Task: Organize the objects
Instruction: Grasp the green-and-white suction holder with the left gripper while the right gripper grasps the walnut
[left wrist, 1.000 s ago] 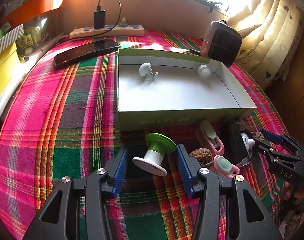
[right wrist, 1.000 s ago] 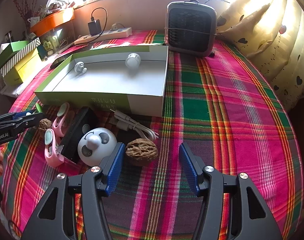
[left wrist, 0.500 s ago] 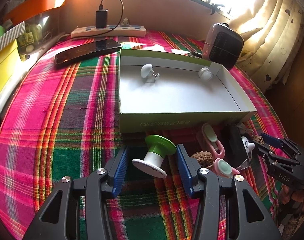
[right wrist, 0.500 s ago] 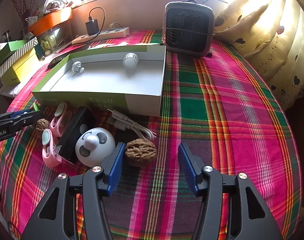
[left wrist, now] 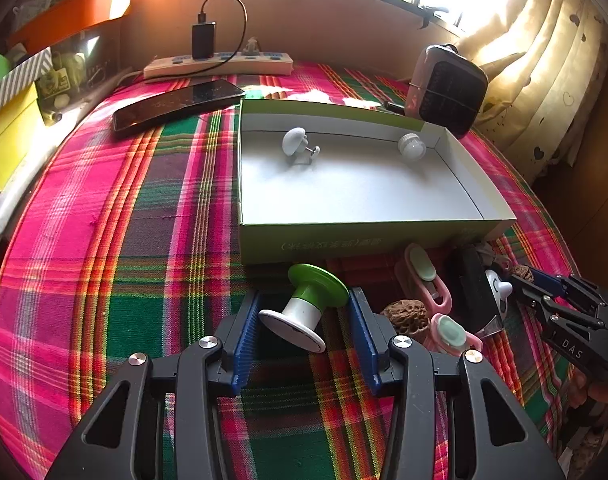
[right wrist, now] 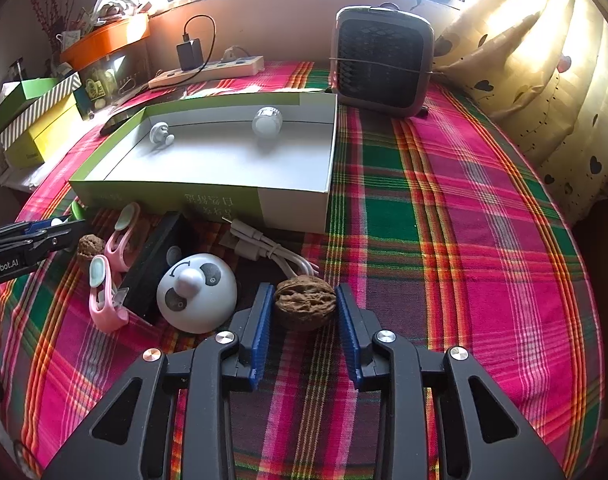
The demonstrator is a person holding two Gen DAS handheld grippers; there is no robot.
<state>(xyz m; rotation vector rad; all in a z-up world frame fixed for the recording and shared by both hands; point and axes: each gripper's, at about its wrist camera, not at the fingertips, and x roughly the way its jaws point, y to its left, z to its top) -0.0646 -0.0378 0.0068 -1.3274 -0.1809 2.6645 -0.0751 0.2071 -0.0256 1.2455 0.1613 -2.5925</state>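
A green-and-white spool (left wrist: 304, 308) lies tilted on the plaid cloth in front of the open green box (left wrist: 343, 236). My left gripper (left wrist: 304, 296) is closing on it; the left pad touches its white disc and the right pad its green disc. In the right wrist view a brown walnut (right wrist: 305, 306) sits between the blue pads of my right gripper (right wrist: 304, 292), whose jaws are closing, both pads against the shell. Inside the box lie a white knob (left wrist: 294, 142) and a white cap (left wrist: 411, 146).
Between the grippers lie a second walnut (left wrist: 405, 314), two pink clips (left wrist: 423, 276), a black block (right wrist: 156, 260), a panda dome (right wrist: 196, 292) and a white cable (right wrist: 272, 252). A phone (left wrist: 176, 102), power strip (left wrist: 220, 64) and small fan (right wrist: 383, 68) stand behind the box.
Both grippers' jaws have narrowed. The right pads came in from a wide gap onto the walnut; the left pads closed up to the spool. Neither hand has moved.
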